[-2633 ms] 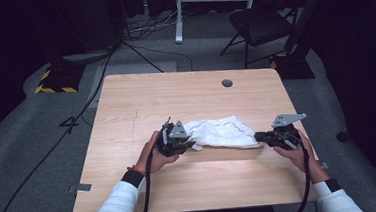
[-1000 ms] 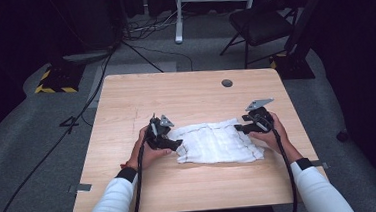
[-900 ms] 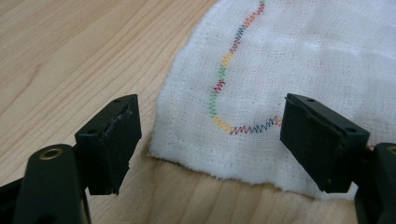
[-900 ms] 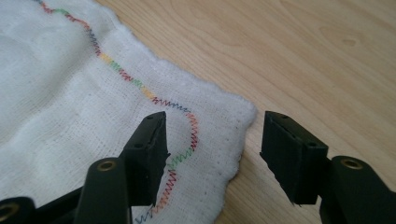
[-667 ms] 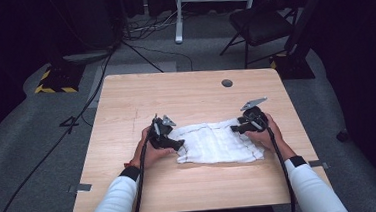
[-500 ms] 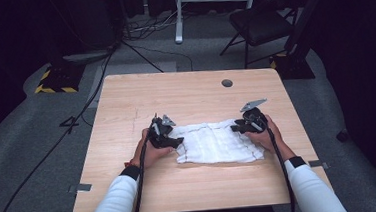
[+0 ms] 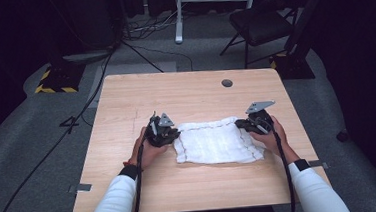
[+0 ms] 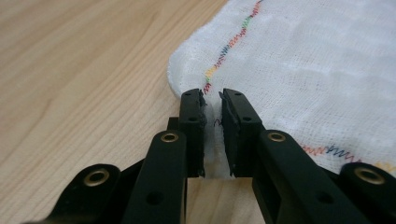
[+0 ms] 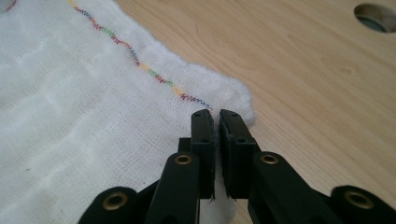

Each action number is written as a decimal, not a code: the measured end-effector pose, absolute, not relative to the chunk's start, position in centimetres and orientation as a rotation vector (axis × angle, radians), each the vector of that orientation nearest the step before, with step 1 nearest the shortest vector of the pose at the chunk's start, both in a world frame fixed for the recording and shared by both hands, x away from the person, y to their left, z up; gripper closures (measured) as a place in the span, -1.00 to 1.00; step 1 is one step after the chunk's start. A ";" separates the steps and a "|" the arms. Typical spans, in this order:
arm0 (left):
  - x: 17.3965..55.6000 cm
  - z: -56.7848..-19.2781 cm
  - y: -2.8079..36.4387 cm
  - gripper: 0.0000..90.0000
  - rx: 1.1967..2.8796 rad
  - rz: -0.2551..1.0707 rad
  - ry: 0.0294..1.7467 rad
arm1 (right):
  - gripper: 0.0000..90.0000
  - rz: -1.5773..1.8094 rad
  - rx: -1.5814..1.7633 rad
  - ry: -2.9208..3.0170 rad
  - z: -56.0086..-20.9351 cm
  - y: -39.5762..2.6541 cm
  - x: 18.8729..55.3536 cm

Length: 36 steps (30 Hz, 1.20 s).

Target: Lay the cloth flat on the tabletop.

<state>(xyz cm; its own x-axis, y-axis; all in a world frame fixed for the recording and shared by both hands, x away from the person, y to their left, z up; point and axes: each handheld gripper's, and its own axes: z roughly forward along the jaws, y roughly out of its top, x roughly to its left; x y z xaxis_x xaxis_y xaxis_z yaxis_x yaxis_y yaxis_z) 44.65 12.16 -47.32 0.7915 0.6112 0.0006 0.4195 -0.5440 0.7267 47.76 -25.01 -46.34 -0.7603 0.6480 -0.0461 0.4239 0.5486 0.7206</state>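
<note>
Left gripper [image 7: 170, 134]: at the cloth's left far corner, jaws just closed in, pinching a fold of white cloth [image 7: 217, 140] between them. Cloth: spread flat on the wooden table [image 7: 126, 105], coloured stitching along its edges. Right gripper [image 7: 245, 125]: at the right far corner, jaws just closed narrow, clamped on the cloth's edge.

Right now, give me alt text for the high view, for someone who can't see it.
A person's two hands hold tongs clamped on the far corners of a white cloth spread flat on a wooden table: left tongs at its left corner, right tongs at its right. Dark floor, cables and a chair lie beyond.
</note>
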 end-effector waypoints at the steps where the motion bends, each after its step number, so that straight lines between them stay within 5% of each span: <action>1: 44.5 -47.0 12.2 0.75 2.212 0.332 0.754 | 0.89 1.035 0.872 2.472 -46.0 -25.1 47.5; 36: 33.6 -39.8 14.4 0.77 2.105 0.407 0.478 | 0.91 1.286 0.615 2.355 -38.2 -26.4 36.3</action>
